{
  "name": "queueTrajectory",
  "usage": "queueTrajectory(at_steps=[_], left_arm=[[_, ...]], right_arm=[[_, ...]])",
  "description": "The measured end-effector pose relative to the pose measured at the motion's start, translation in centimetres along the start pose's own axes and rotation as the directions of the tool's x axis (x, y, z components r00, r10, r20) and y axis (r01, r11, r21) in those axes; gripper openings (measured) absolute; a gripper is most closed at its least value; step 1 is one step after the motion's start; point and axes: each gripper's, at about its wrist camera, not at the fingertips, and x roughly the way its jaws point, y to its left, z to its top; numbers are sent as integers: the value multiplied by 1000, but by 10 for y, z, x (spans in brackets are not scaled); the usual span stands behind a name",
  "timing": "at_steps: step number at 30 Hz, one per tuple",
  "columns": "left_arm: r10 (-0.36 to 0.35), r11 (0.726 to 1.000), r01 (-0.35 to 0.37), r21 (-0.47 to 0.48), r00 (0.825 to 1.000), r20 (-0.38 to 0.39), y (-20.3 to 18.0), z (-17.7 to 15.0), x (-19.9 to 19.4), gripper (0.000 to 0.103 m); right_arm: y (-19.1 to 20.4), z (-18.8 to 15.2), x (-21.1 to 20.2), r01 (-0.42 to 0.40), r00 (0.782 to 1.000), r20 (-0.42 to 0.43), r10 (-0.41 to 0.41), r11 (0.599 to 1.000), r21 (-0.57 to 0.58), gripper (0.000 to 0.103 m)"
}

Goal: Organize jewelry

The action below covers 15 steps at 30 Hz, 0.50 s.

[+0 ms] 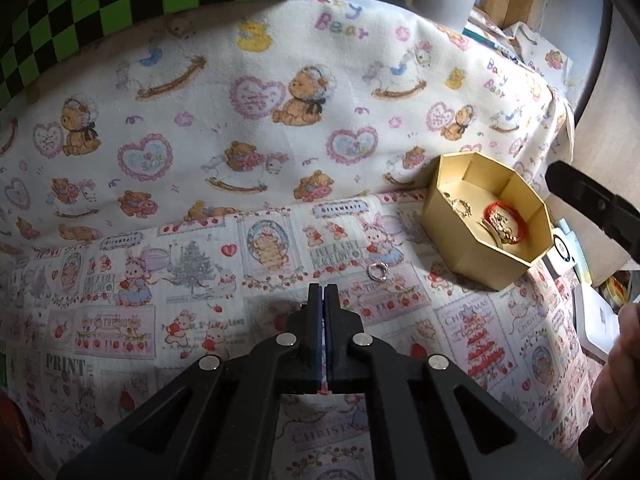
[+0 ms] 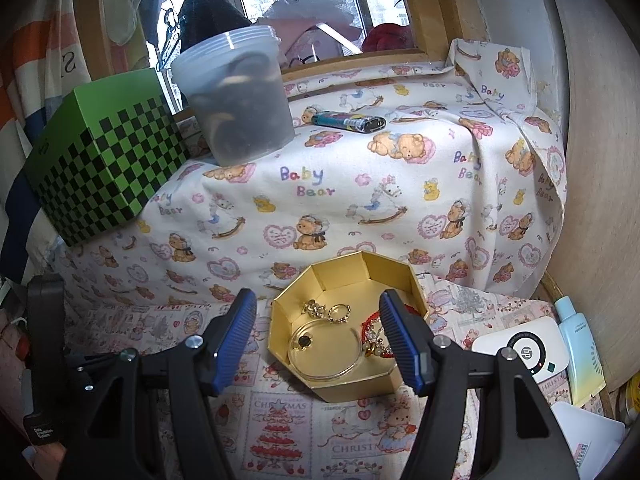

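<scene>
Lying just ahead-right of closed, seemingly empty left jaws: ring (image 1: 379,271); right jaws wide apart

My left claw (image 1: 324,292) is matte black plastic: two angular linkage arms on each side with triangular cut-outs, joined by round silver pivot screws (image 1: 287,339). Its fingers carry dark blue pads (image 1: 318,320). My right claw (image 2: 318,340) has the same black frame and silver screws, and its pads (image 2: 236,336) are bright blue with fine ribbing. At the right edge of the left view I see bare skin of my right hand (image 1: 618,364).
</scene>
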Motion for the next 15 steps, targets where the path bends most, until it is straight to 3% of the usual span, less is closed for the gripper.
queueTrajectory(at_steps=[4,7,15], left_arm=[[-44,999,44,-17,999,8,6,-4,-3,3],[-17,1000,17,-11,1000,2,5,-4,3,4],[-32,999,32,-25,999,10,7,-9,5,2]], right_arm=[[0,0,0,0,1000,-2,0,1000,-2,62],[-2,0,0,-1,1000,-3,1,1000,6,62],[0,0,0,12,1000,-4,-12,1000,8,62]])
